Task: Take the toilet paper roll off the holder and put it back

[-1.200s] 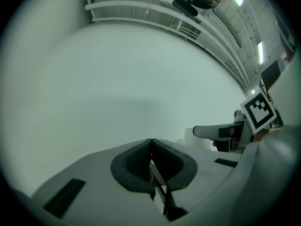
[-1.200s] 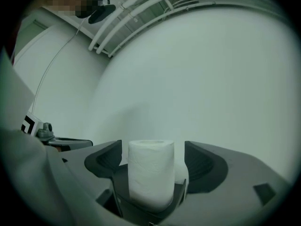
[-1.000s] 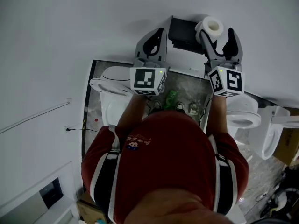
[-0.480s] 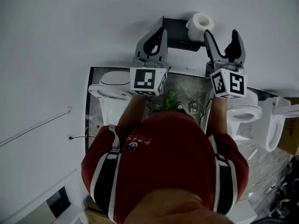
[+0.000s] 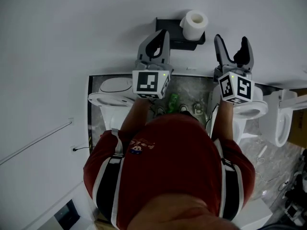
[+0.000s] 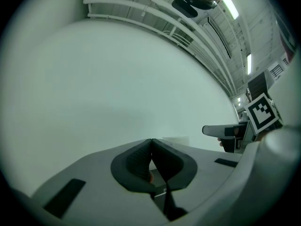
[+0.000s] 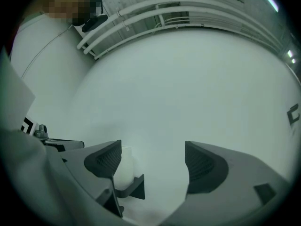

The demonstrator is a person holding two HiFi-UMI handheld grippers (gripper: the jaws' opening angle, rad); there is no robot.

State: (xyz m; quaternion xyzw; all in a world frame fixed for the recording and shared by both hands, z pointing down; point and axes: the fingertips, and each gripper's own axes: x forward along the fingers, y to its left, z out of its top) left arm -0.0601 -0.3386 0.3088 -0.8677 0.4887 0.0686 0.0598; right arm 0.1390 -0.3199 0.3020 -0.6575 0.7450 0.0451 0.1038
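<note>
The white toilet paper roll (image 5: pixel 194 24) stands upright on the black wall holder (image 5: pixel 171 34). My right gripper (image 5: pixel 232 40) is open and empty, held just right of the roll and apart from it. In the right gripper view the roll (image 7: pixel 123 172) and a corner of the holder (image 7: pixel 135 190) show behind the left jaw, with only white wall between the jaws of the right gripper (image 7: pixel 153 161). My left gripper (image 5: pixel 159 36) is shut on nothing, just below the holder's left part. Its closed pads (image 6: pixel 151 149) face the bare wall.
A white wall fills the upper part of the head view. Below the grippers stand white toilets: one on the left (image 5: pixel 112 92), one on the right (image 5: pixel 249 110) and a further one (image 5: pixel 283 121). The person's red shirt (image 5: pixel 168 166) covers the lower middle.
The right gripper has drawn off to the right, away from the roll, with its jaws still wide. The roll stays on the holder. The left gripper has hardly moved.
</note>
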